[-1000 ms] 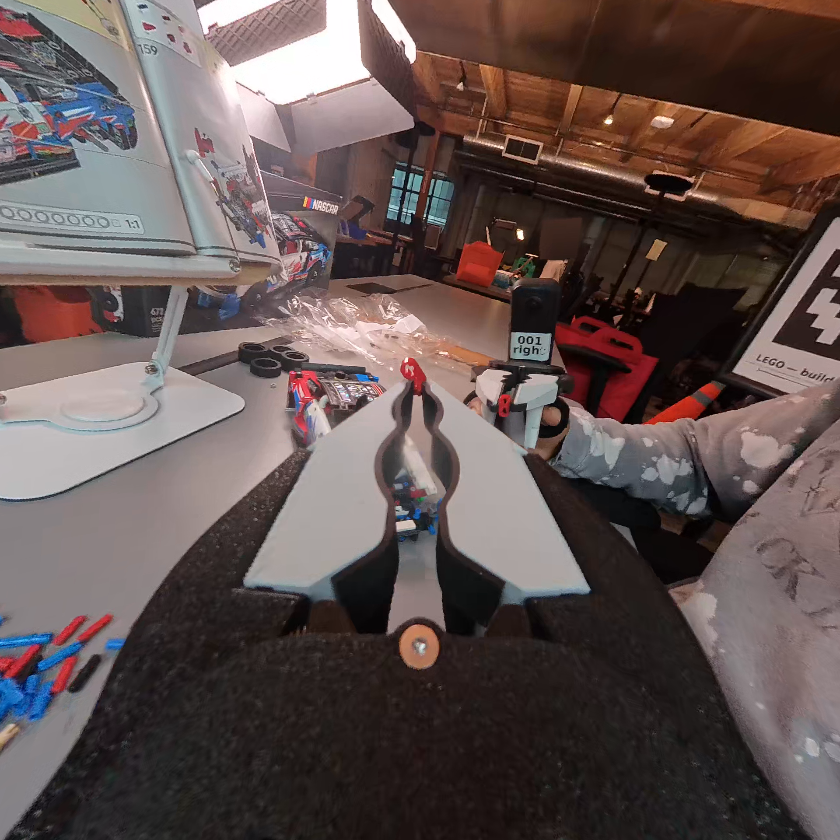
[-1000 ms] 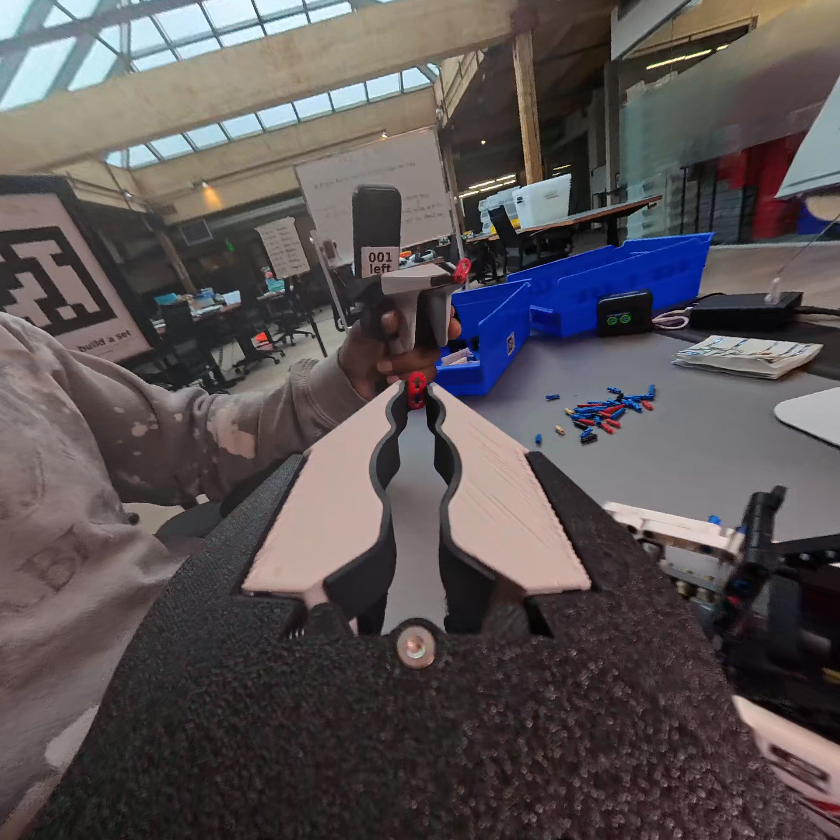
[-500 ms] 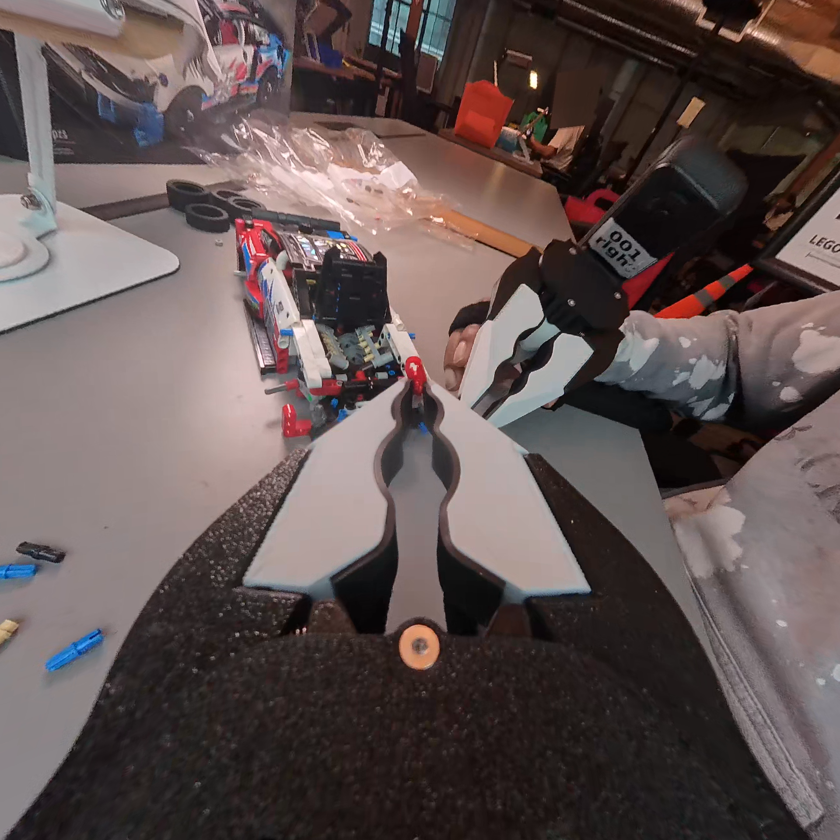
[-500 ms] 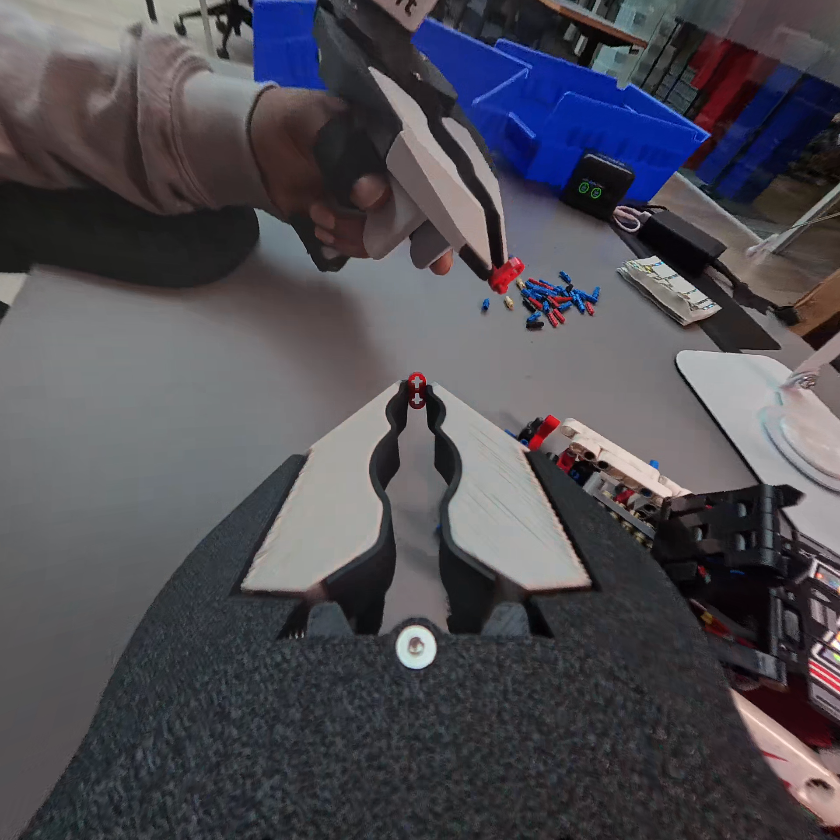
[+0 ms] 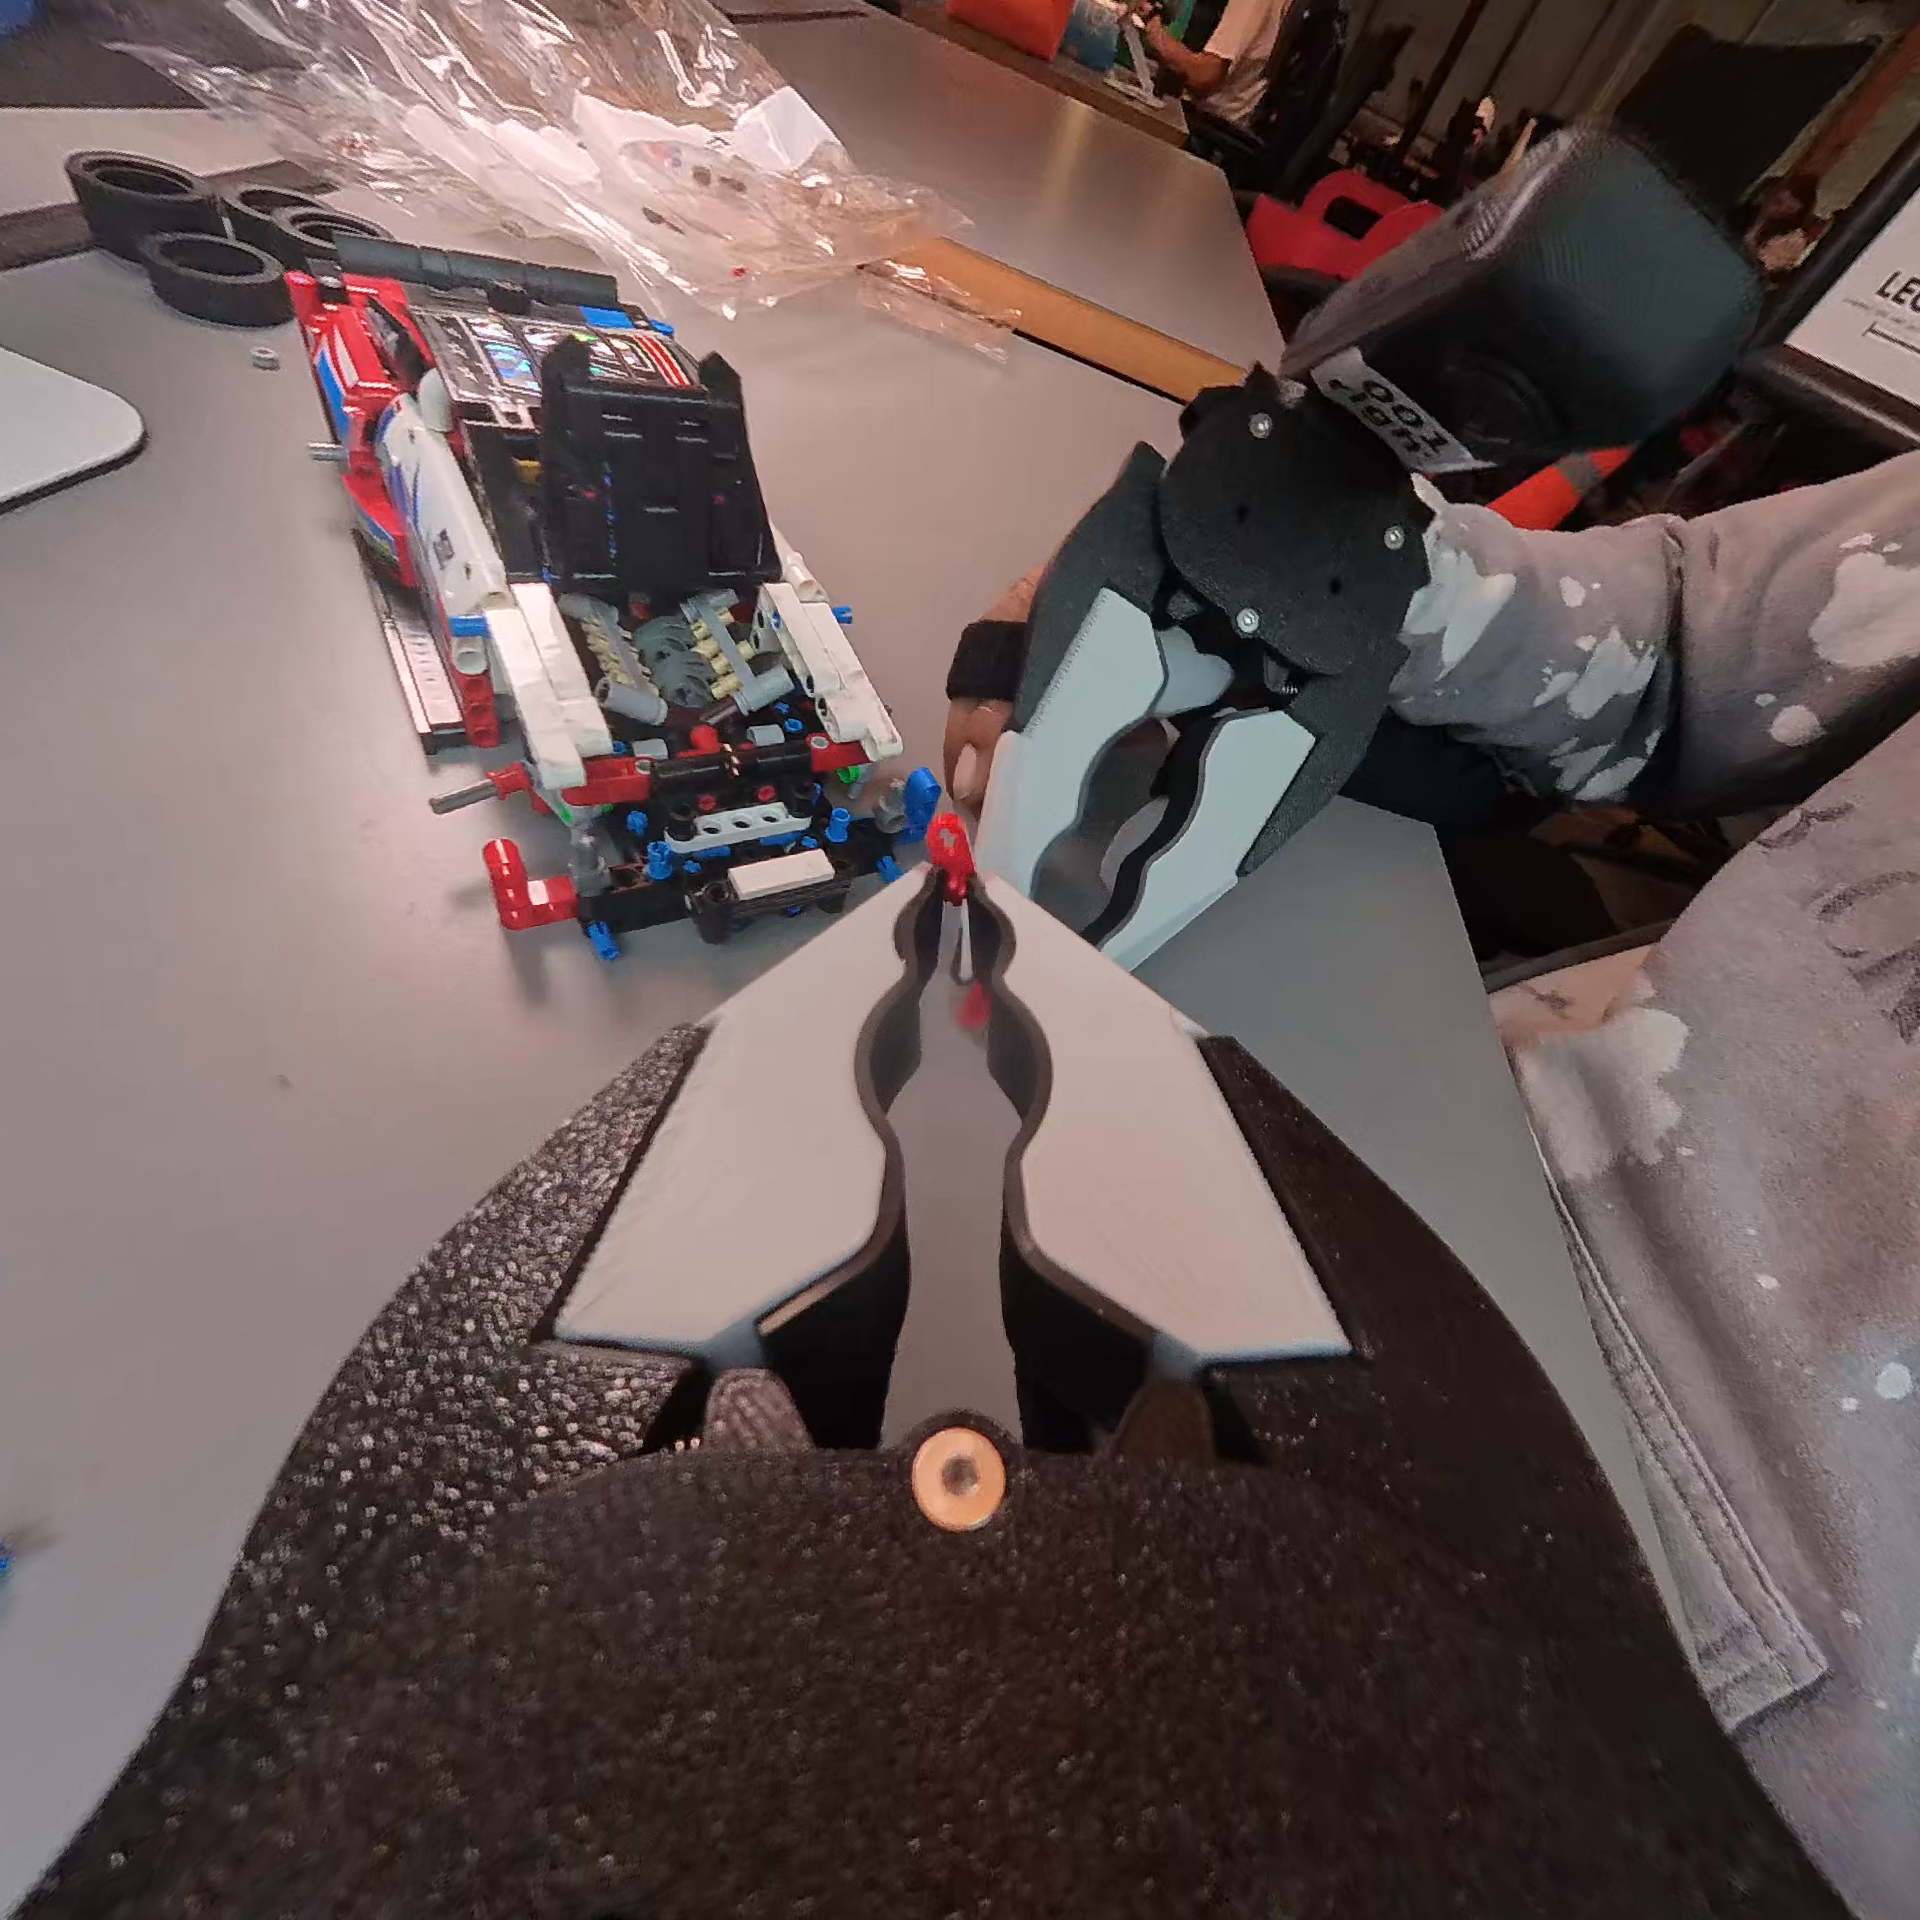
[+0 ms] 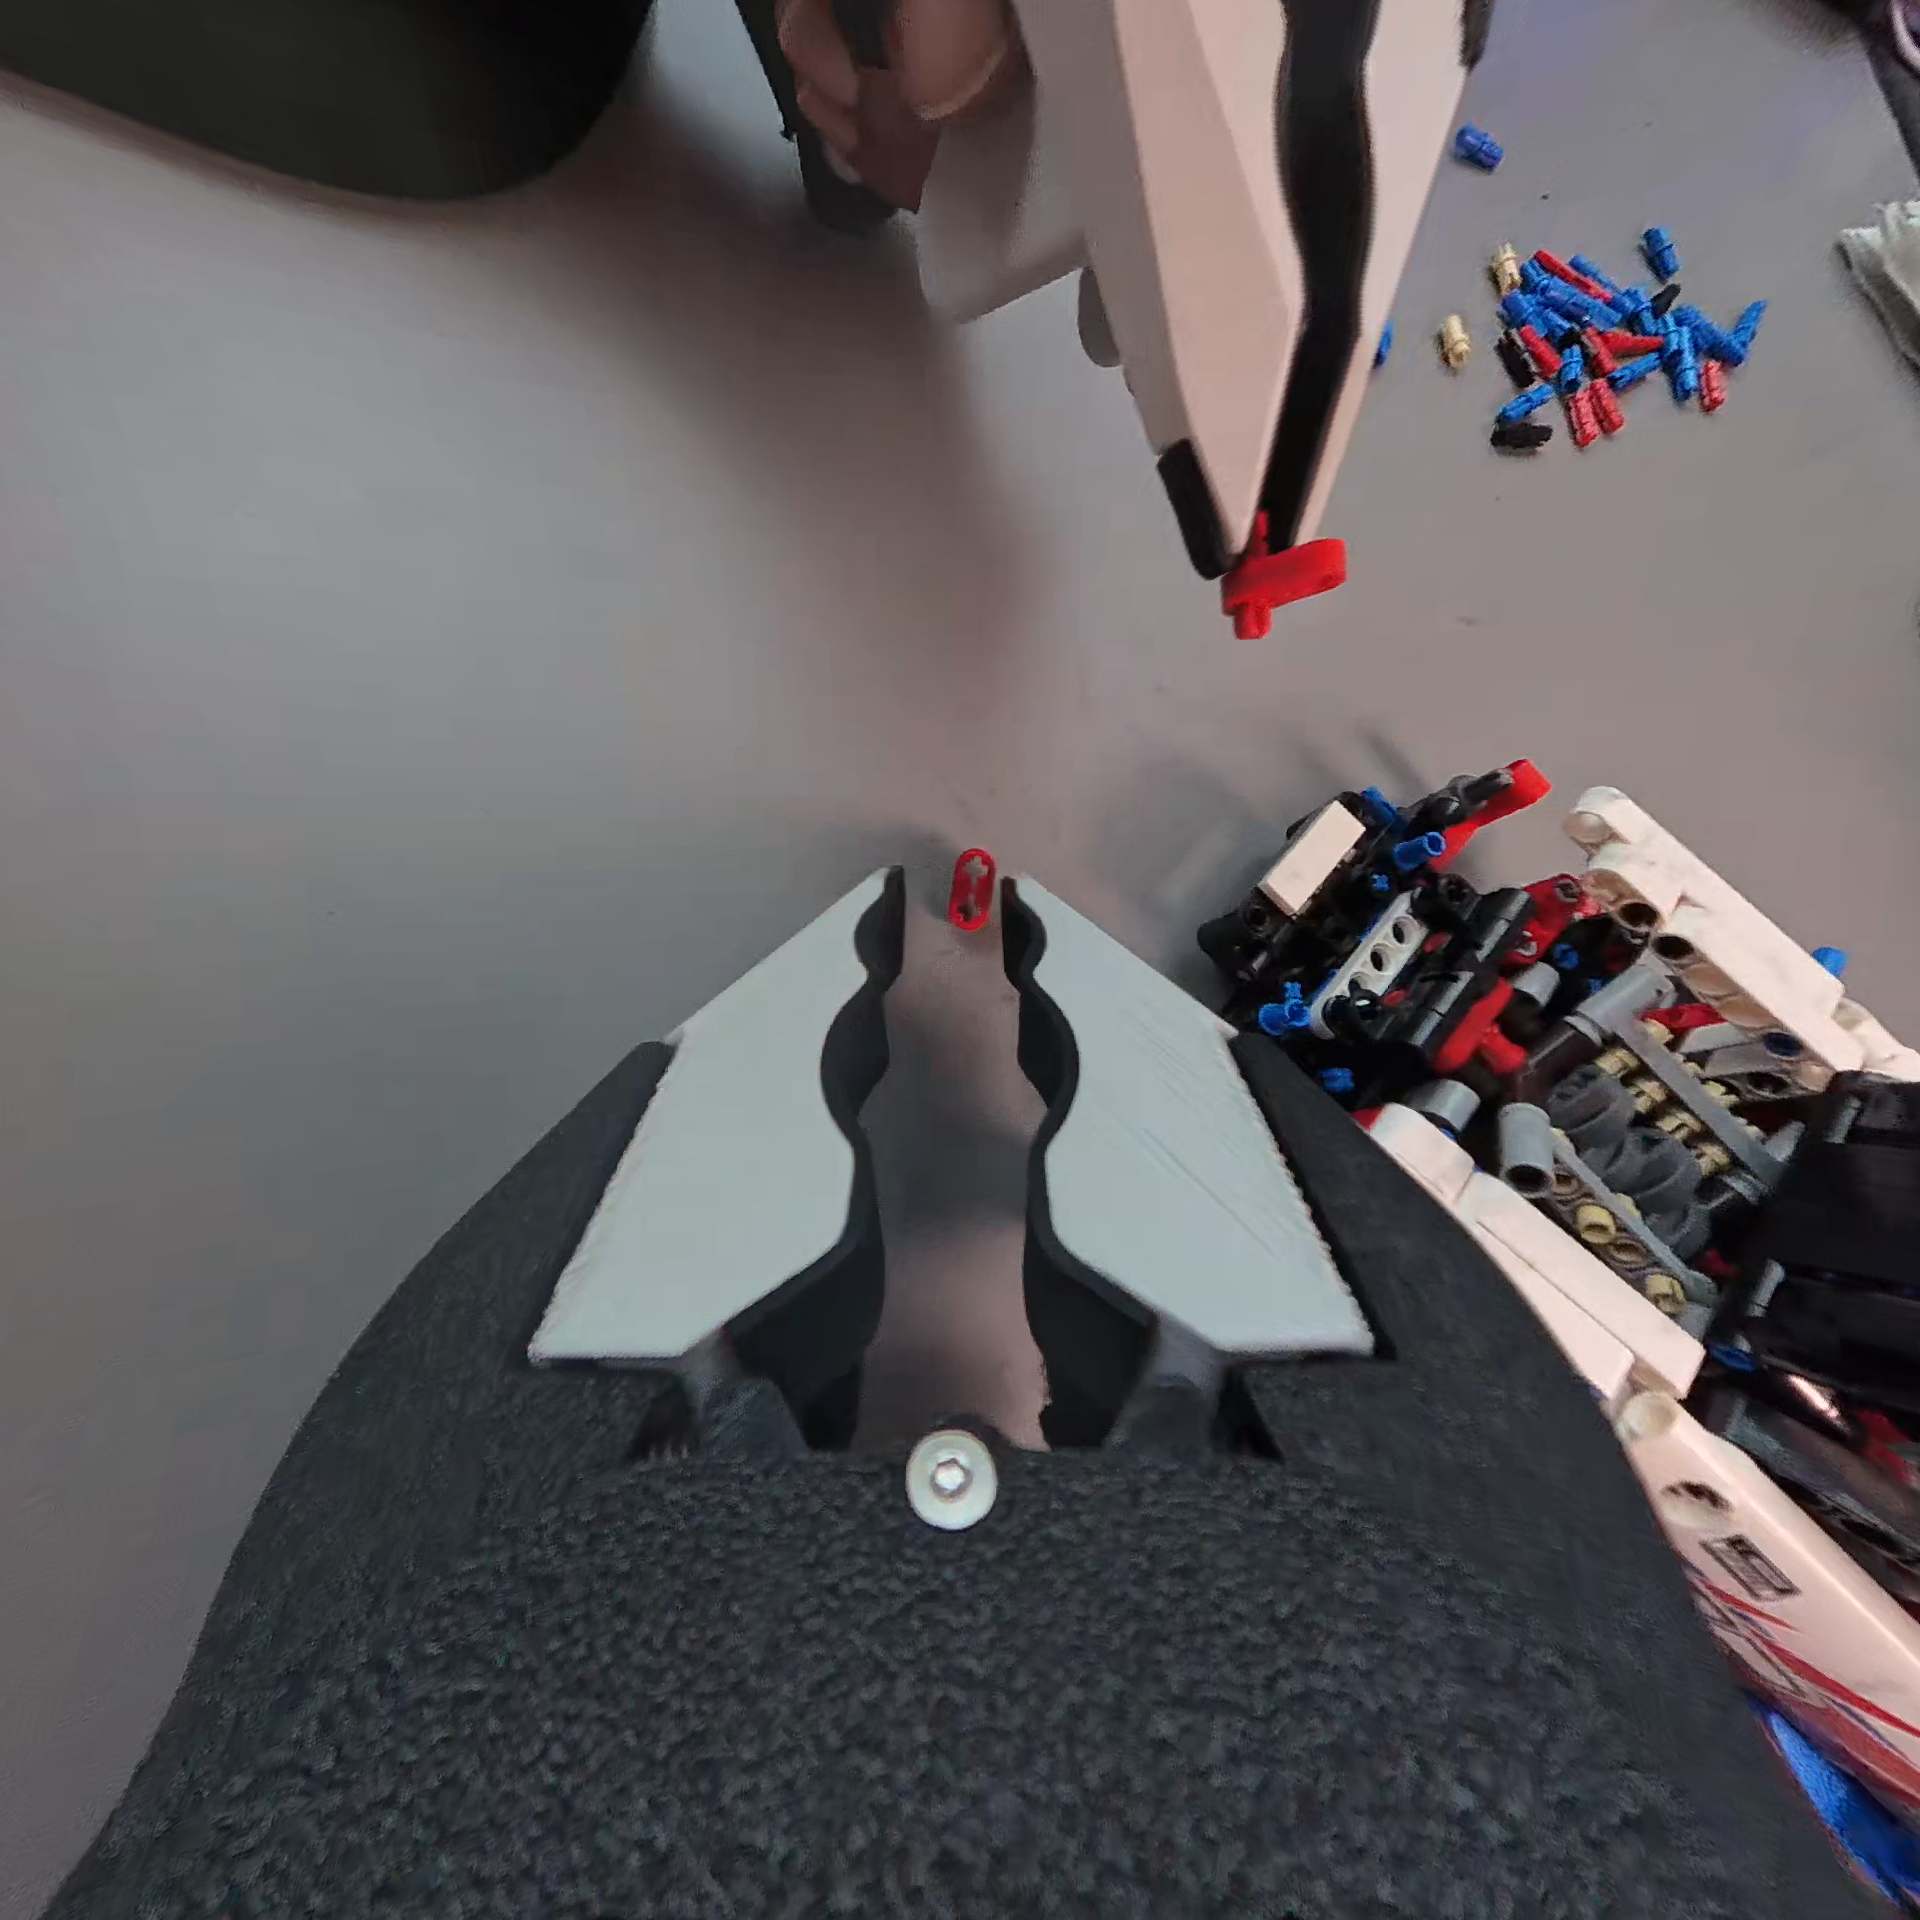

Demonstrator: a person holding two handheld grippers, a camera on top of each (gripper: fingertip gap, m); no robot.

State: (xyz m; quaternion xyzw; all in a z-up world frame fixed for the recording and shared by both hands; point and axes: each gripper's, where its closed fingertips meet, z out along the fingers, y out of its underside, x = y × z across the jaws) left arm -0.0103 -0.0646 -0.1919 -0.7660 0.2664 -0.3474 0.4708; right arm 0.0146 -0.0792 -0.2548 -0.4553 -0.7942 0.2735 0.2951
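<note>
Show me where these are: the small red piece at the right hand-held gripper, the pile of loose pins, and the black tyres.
small red piece (image 6: pixel 972 885), right wrist view, its middle.
pile of loose pins (image 6: pixel 1610 343), right wrist view, centre of the heap.
black tyres (image 5: pixel 213 272), left wrist view, front tyre's top.

A shared workshop or maker space is shown, arranged for model building. A wide grey table (image 5: pixel 208 1018) is seen carrying a half-built brick race car (image 5: pixel 582 582), four loose black tyres (image 5: pixel 208 223), crumpled clear plastic bags (image 5: pixel 582 135) and, in the right wrist view, a scatter of small blue, red and black connector pins (image 6: pixel 1605 343). Behind it in the left wrist view, a further long table (image 5: pixel 1039 156) with a seated person (image 5: pixel 1226 62), red seating (image 5: pixel 1340 223) and a framed sign (image 5: pixel 1870 312) are made out, which suggests a large open-plan room used by several people.
</note>
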